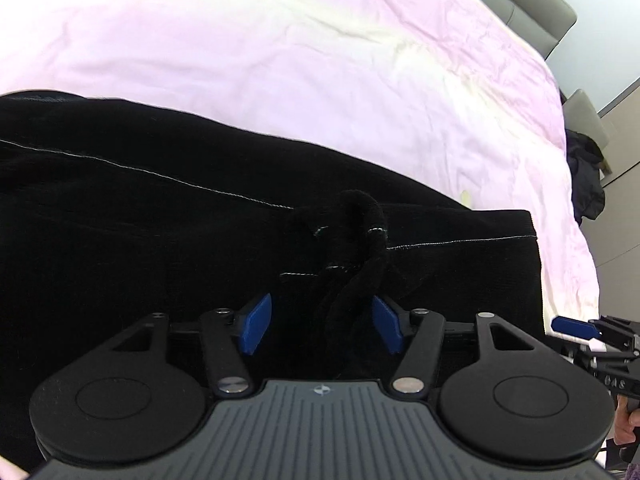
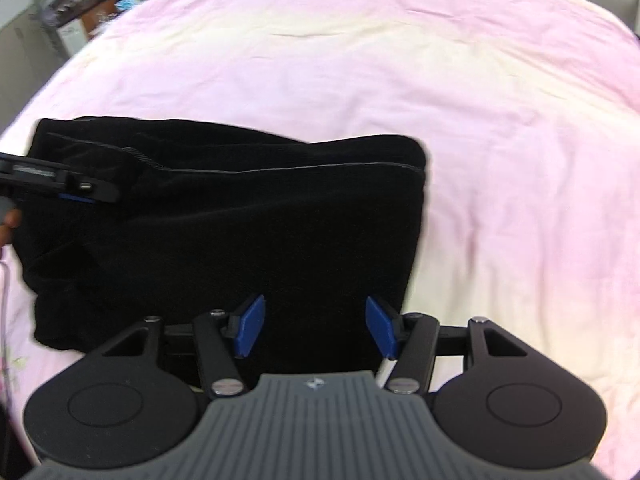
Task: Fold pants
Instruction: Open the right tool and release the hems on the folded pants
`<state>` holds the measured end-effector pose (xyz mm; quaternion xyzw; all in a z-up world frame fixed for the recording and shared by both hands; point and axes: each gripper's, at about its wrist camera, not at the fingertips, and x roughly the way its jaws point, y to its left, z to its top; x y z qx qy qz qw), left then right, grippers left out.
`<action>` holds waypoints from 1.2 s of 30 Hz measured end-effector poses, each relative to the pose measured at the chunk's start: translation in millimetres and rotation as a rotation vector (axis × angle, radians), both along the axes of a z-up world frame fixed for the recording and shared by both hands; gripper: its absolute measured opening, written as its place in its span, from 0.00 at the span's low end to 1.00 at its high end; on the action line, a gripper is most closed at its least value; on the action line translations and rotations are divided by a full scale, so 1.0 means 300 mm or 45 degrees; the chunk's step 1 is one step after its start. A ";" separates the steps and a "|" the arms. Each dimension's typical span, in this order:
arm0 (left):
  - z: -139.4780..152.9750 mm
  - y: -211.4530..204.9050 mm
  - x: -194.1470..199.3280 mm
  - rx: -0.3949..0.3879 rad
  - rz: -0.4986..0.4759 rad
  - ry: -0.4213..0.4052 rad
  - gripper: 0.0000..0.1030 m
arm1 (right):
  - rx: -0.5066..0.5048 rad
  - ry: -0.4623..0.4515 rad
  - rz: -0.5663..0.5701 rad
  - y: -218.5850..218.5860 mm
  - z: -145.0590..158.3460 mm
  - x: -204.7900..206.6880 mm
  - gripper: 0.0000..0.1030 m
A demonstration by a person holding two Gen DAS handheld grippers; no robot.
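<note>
Two grippers: left gripper (image 1: pixel 320 324) and right gripper (image 2: pixel 312 326), both spread wide, holding nothing.
Pants: black pants (image 2: pixel 224 220) folded on pink bedsheet (image 2: pixel 480 120).
Axis: runs 9 to 3 o'clock.
Nearer: left gripper, bunched drawstring (image 1: pixel 360 232) at 12 o'clock.

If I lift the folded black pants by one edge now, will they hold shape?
Probably not: the black pants look soft and thick, so layers would likely droop and unfold. The bunched ridge suggests limp fabric. On the pink sheet, pushing may wrinkle rather than slide them.
</note>
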<state>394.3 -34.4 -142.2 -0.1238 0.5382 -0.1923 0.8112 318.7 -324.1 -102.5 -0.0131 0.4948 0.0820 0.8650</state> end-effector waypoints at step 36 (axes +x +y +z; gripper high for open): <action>0.141 -0.092 -0.166 0.276 -0.155 -0.188 0.38 | 0.030 -0.136 -0.093 -0.013 0.011 -0.260 0.38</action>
